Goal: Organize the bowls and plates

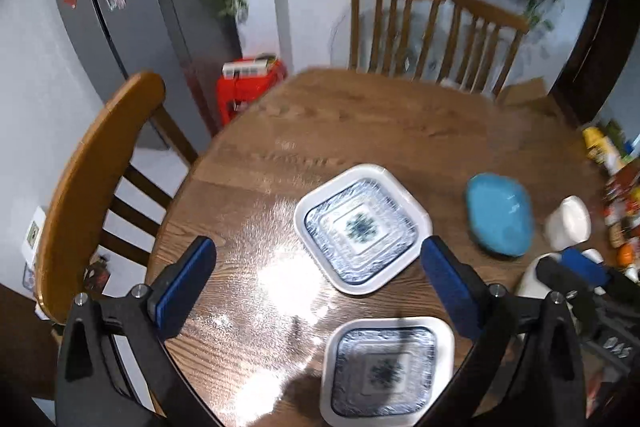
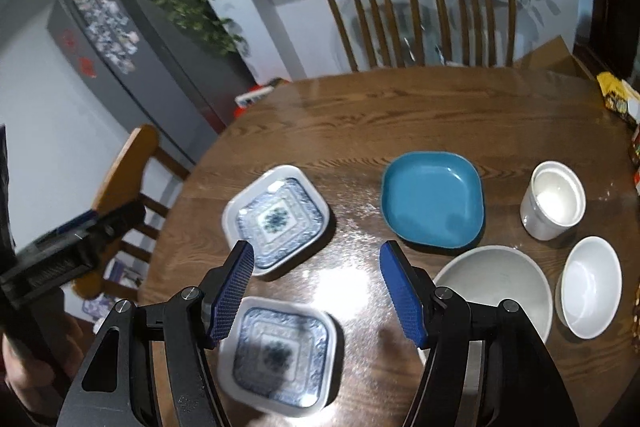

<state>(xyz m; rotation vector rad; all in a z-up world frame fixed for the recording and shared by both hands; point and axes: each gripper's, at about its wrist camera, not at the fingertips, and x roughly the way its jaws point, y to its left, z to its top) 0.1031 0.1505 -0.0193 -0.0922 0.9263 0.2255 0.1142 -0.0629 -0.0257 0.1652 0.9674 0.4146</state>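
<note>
Two square white plates with blue patterns lie on the wooden table: a far one (image 1: 362, 227) (image 2: 276, 219) and a near one (image 1: 386, 371) (image 2: 280, 351). A blue square plate (image 1: 500, 215) (image 2: 432, 199) lies to their right. A large grey bowl (image 2: 496, 283), a small white bowl (image 2: 590, 287) and a white cup (image 2: 554, 199) (image 1: 570, 221) stand at the right. My left gripper (image 1: 320, 285) is open and empty above the two patterned plates. My right gripper (image 2: 316, 291) is open and empty above the table between the plates.
Wooden chairs stand at the far side (image 1: 432, 27) (image 2: 420, 15) and left (image 1: 92, 195) (image 2: 124, 195) of the round table (image 1: 360, 123). A grey fridge (image 1: 132, 7) and a red stool (image 1: 248, 87) are beyond. Bottles and packets (image 1: 616, 195) crowd the right edge.
</note>
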